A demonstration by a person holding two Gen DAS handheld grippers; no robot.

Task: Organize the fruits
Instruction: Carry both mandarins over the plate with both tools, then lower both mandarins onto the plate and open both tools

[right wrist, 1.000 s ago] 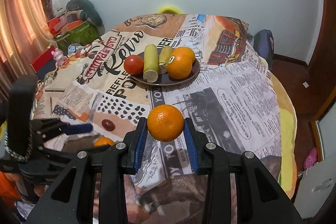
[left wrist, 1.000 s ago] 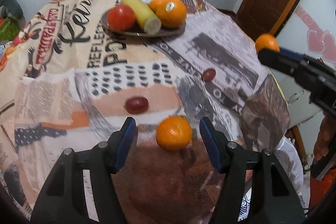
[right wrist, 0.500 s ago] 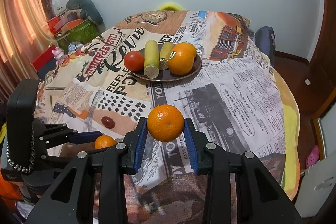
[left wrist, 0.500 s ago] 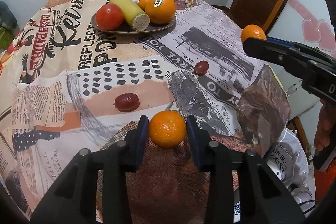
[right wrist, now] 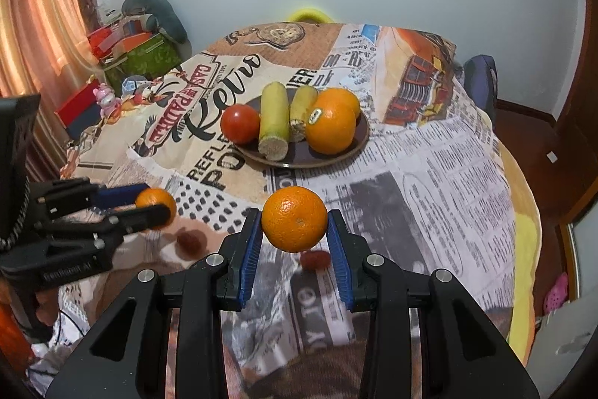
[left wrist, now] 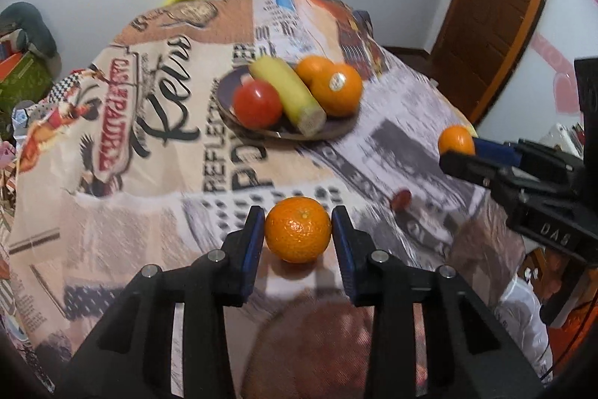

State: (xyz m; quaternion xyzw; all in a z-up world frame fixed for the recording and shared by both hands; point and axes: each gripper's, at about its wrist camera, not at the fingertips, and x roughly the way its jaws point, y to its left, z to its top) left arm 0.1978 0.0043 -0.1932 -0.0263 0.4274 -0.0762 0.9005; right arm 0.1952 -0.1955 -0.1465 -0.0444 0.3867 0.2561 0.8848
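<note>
The left gripper (left wrist: 298, 230) clamps a round, dimpled orange mandarin (left wrist: 298, 229) above the near edge of the newsprint-patterned tablecloth (left wrist: 149, 174). The right gripper (right wrist: 294, 230) clamps another pebbly orange (right wrist: 294, 218). A dark shallow plate (right wrist: 347, 146) toward the far edge holds smooth fruit.

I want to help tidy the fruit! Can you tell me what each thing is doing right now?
Left gripper: jaws shut on small orange, lifted off the table.
Right gripper: jaws shut on second orange, held in the air.
Plate: holds tomato, two yellow-green stalks, two oranges.
Two red fruits: lying loose on the tablecloth.
</note>
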